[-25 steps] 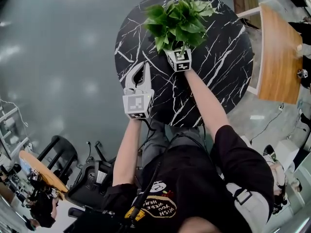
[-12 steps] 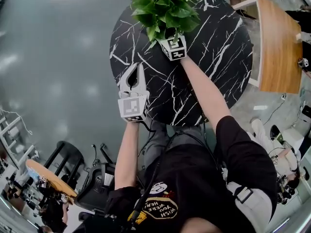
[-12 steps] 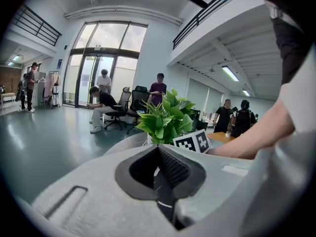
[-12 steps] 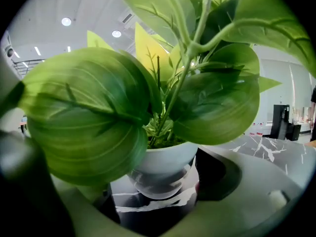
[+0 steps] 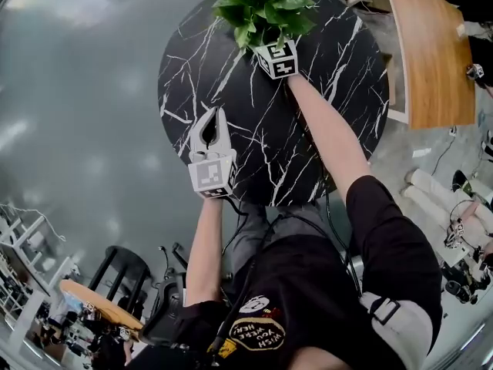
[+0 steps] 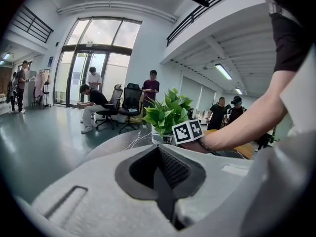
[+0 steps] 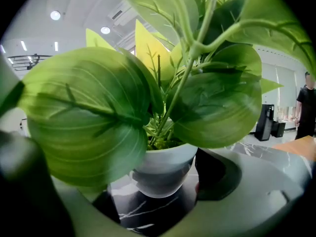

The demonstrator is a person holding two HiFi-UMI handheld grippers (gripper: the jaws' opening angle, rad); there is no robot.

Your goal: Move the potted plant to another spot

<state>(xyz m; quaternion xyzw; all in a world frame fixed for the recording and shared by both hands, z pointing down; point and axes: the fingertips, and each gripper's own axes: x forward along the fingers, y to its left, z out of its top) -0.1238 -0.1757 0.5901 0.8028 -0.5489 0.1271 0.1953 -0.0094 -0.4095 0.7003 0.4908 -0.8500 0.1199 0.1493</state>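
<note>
**Desk:** Item one, the task's thing. Location?

**Operator:** Potted plant (image 5: 266, 6), upright, on the far part of the round marble table (image 5: 331, 137), close to its far rim. From my right gripper (image 7: 155, 194) it lies straight ahead, between the jaws. Foliage fills most of that gripper's view.

**Desk:** Axis?

**Operator:** Stems vertical. White pot (image 7: 163, 169), wider at the rim than at the base. My jaws cross it from the side, low on the wall.

**Desk:** Item two, right claw.

**Operator:** Spread to the pot's width and, as I judge it, clamped on it. The right pad (image 7: 210, 174) sits against the wall. The left jaw stands just beside the base, its upper contact behind a leaf. I cannot tell whether the base is off the marble.

**Desk:** Item three, left claw.

**Operator:** Left gripper (image 5: 212, 116), jaws together, nothing between them. It is over the near left part of the table, well apart from the plant.

**Desk:** Free ground?

**Operator:** Bare marble on the right and near sides. A wooden table (image 5: 431, 60) stands beyond the right rim. The move belongs to my right hand, and I would carry the pot level, since it looks top-heavy.
</note>
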